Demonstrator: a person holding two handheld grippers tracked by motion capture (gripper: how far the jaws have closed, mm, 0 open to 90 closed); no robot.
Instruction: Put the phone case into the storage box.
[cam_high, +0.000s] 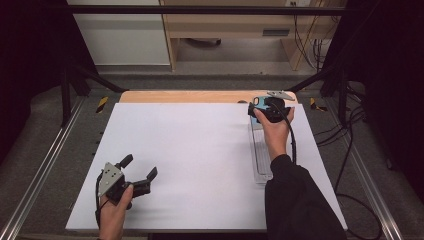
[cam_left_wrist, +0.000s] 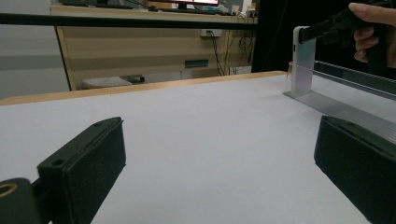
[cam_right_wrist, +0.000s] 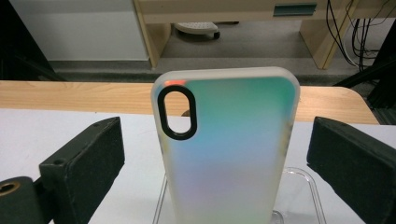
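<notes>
A translucent phone case (cam_right_wrist: 229, 154) with an iridescent blue-green back and a black camera ring stands upright in the far end of a clear plastic rack (cam_high: 261, 155). My right gripper (cam_right_wrist: 215, 168) is open, one jaw on each side of the case with a gap at both sides. In the high view the right gripper (cam_high: 267, 107) is at the table's far right, over the case (cam_high: 255, 103). My left gripper (cam_high: 140, 166) rests open and holds nothing near the front left of the white table (cam_high: 190, 150). From the left gripper view (cam_left_wrist: 219, 172) the case (cam_left_wrist: 303, 60) stands far right.
The rack's long ribbed base (cam_left_wrist: 345, 109) runs along the table's right side toward the person. A wooden strip (cam_high: 180, 96) borders the far edge. Black frame posts (cam_high: 67, 85) and cables (cam_high: 345, 150) flank the table. A desk and a white cabinet stand beyond.
</notes>
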